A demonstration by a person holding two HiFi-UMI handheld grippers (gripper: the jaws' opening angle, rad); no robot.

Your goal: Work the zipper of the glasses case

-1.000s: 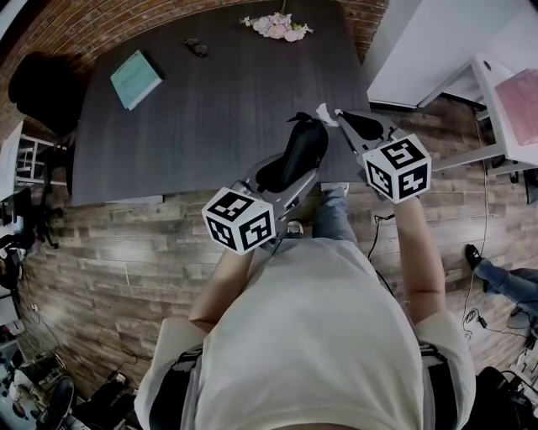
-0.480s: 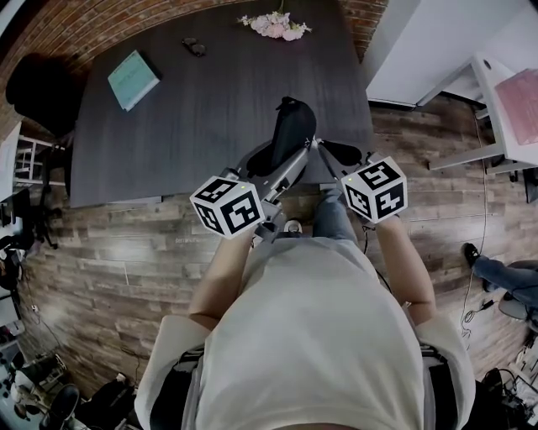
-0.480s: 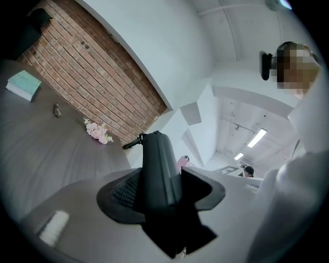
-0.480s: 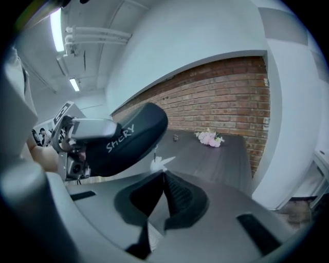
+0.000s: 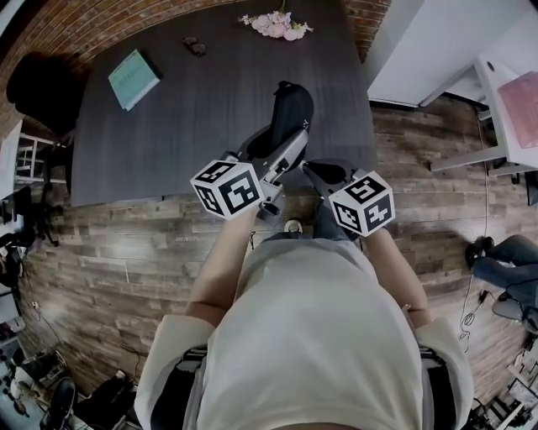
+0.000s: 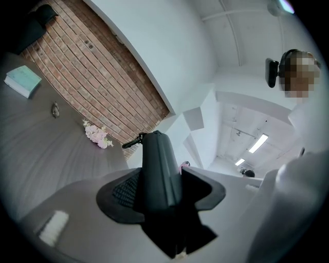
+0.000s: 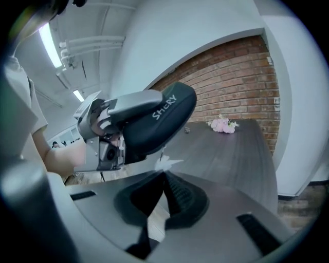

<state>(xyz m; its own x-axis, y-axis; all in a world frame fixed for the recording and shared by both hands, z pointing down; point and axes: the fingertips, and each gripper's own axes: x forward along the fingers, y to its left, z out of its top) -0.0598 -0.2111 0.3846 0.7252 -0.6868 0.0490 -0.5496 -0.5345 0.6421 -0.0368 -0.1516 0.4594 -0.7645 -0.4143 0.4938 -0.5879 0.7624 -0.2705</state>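
The black glasses case (image 5: 287, 116) is clamped between the jaws of my left gripper (image 6: 164, 191), which points level over the near edge of the dark table (image 5: 193, 117). In the left gripper view the case (image 6: 158, 169) stands narrow and upright between the two pads. My right gripper (image 7: 163, 173) is shut just below the case (image 7: 154, 126), tilted downward. A small white zipper pull tab (image 7: 167, 163) sits pinched at its tips, joined to the case by a thin cord. In the head view the right gripper (image 5: 313, 164) lies right of the left one.
On the table lie a teal book (image 5: 134, 78) at far left, pink flowers (image 5: 276, 25) at the far edge and a small dark object (image 5: 195, 46). A black chair (image 5: 38, 92) stands left, a white desk (image 5: 504, 92) right. Brick wall behind.
The left gripper has carried the case farther over the table. The right gripper has dropped from beside the case's top to below it, drawing nearer the person's body.
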